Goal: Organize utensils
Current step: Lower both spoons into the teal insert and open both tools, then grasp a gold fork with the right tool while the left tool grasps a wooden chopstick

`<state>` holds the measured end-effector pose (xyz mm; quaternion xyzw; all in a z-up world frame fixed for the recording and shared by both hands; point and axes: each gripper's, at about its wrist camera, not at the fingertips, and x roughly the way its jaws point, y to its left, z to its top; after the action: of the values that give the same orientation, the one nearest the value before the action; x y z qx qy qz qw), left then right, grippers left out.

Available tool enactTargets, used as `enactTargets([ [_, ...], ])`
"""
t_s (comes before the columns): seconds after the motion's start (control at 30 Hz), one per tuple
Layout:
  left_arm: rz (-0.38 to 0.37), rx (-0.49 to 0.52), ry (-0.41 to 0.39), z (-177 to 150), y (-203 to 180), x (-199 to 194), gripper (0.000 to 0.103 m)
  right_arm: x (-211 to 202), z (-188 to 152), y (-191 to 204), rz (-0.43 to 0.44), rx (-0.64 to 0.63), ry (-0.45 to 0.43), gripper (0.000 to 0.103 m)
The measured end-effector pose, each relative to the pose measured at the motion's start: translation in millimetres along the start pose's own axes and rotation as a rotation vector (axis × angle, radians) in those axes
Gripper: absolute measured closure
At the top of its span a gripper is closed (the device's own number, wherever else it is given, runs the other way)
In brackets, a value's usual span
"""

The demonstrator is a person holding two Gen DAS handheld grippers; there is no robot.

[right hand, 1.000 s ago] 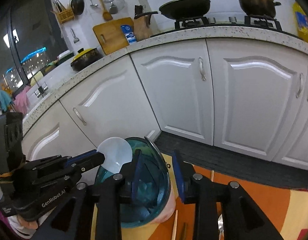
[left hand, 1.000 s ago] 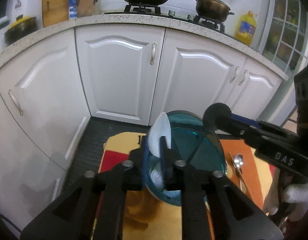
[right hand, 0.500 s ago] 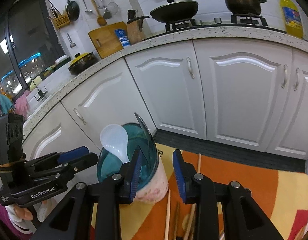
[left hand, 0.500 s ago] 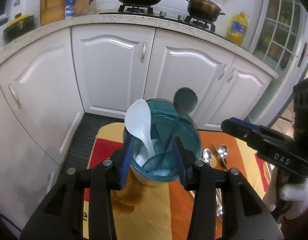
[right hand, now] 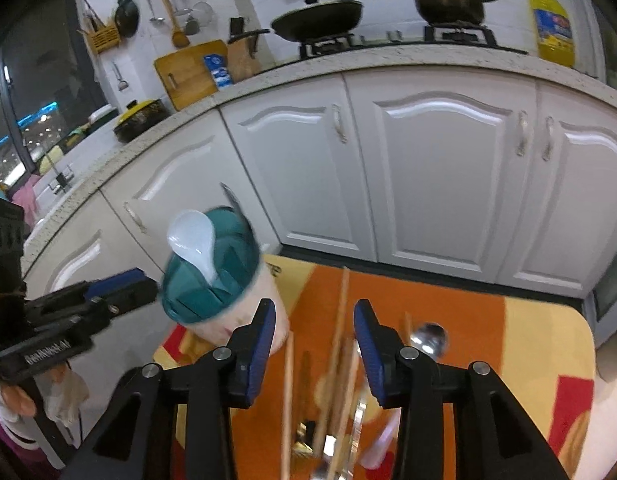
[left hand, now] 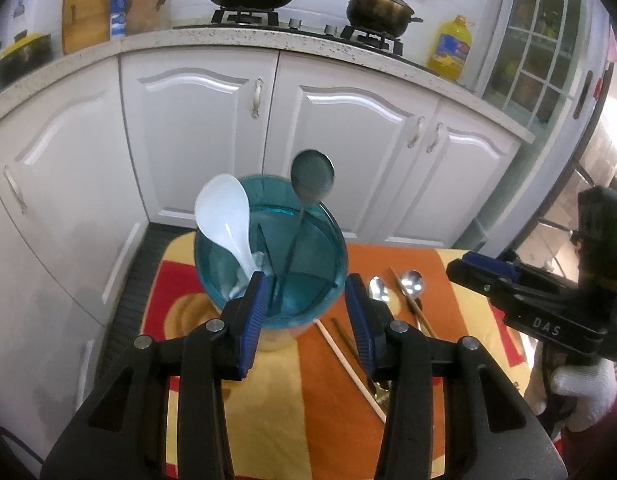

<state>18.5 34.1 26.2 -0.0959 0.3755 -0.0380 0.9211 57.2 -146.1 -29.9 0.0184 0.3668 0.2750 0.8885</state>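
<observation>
Chopsticks (right hand: 340, 320) and spoons (right hand: 430, 338) lie on the desk (right hand: 548, 344) right of the teal holder (right hand: 210, 276), long axes running away from the right tongs (right hand: 314, 344), wide and empty, nearest; left tongs (left hand: 304, 320) wide, empty, at holder.
</observation>
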Motion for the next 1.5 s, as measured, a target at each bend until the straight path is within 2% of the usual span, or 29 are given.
enactTargets([
  [0.17, -0.01, 0.0, 0.036, -12, 0, 8, 0.064, 0, -20, -24, -0.022, 0.038, 0.045, 0.064],
  [0.3, -0.009, -0.003, 0.06, -27, 1, 14, 0.064, 8, -32, -31, -0.005, 0.052, 0.088, 0.065],
  [0.43, 0.001, -0.006, 0.088, -37, 4, 19, 0.064, 27, -39, -20, 0.062, 0.029, 0.143, 0.077],
  [0.6, 0.013, -0.028, 0.113, -44, 14, 23, 0.064, 66, -52, 15, 0.155, -0.02, 0.243, 0.079],
  [0.7, 0.016, -0.035, 0.124, -47, 18, 26, 0.064, 87, -61, 30, 0.151, -0.047, 0.296, 0.08],
  [0.87, 0.007, -0.046, 0.144, -52, 20, 31, 0.064, 114, -76, 44, 0.059, -0.119, 0.374, 0.081],
  [1.0, 0.004, -0.058, 0.171, -57, 22, 39, 0.064, 116, -81, 41, 0.043, -0.116, 0.365, 0.097],
  [1.13, 0.005, -0.072, 0.199, -64, 26, 45, 0.064, 106, -89, 30, 0.114, -0.032, 0.388, 0.097],
  [1.2, 0.003, -0.074, 0.222, -70, 28, 48, 0.064, 96, -99, 26, 0.188, 0.034, 0.406, 0.097],
  [1.37, 0.001, -0.08, 0.287, -86, 32, 58, 0.064, 86, -124, 39, 0.279, 0.105, 0.446, 0.097],
  [1.4, -0.002, -0.081, 0.3, -89, 32, 60, 0.064, 86, -127, 40, 0.307, 0.114, 0.46, 0.094],
  [1.43, -0.006, -0.084, 0.31, -90, 31, 61, 0.064, 85, -130, 41, 0.321, 0.123, 0.466, 0.086],
  [1.5, -0.007, -0.086, 0.322, -93, 31, 63, 0.064, 78, -128, 40, 0.313, 0.126, 0.45, 0.079],
])
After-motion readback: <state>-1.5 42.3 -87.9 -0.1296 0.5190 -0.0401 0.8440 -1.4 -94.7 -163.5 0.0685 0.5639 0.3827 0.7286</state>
